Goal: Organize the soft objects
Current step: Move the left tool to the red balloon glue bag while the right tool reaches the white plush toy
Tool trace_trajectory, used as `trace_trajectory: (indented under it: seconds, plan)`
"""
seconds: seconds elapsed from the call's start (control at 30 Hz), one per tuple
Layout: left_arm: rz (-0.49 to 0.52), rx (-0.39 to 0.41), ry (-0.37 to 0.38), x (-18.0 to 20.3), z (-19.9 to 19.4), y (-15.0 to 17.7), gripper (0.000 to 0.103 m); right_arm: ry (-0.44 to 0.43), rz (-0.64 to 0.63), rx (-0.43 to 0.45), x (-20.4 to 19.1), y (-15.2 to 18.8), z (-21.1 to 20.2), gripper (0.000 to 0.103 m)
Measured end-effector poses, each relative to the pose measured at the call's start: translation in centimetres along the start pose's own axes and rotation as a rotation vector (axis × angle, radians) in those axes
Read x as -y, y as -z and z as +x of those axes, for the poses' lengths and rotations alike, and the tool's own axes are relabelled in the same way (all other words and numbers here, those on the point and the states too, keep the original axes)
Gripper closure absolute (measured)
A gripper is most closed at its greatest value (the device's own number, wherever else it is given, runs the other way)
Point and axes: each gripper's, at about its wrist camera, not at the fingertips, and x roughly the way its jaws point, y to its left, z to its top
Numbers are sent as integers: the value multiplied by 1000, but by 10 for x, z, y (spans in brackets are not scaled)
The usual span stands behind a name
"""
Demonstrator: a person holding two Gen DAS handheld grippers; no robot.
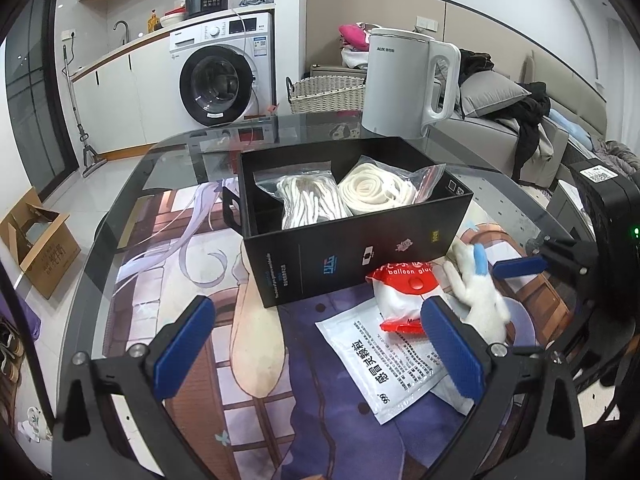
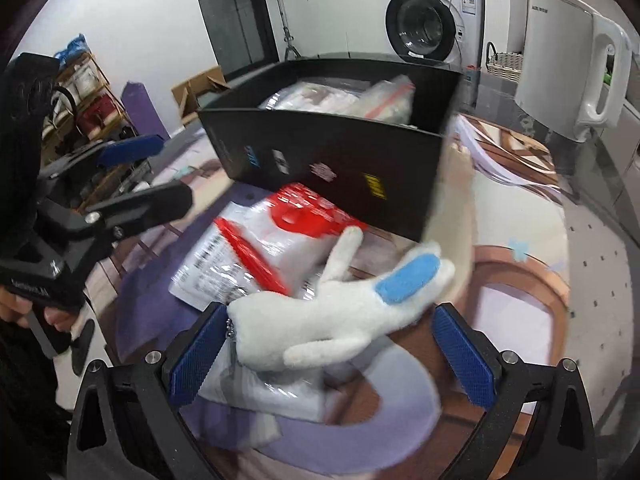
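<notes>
Right jaws (image 2: 332, 356) stand wide apart around a white plush rabbit (image 2: 340, 312) with blue-lined ears, lying on plastic packets (image 2: 256, 248) before the black box (image 2: 344, 168) holding bagged rope (image 1: 308, 200). Left jaws (image 1: 320, 344) gape empty over the surface (image 1: 160, 280).

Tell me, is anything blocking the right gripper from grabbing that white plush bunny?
Nothing visible does. The white plush bunny lies on the packets, just ahead of the open right gripper, between its blue fingers. The black box sits farther back, beyond the bunny.
</notes>
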Motion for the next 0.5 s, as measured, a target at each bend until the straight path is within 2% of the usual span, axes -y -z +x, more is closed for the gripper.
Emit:
trace_trajectory:
  seconds: [0.27,0.5]
  plan:
    - [22,-36,21,5,7,4,0,22,19,-15,38,10,-13,1]
    - [35,-96,70,14,18,9,0,30,-5,-30,45,15,-18,1]
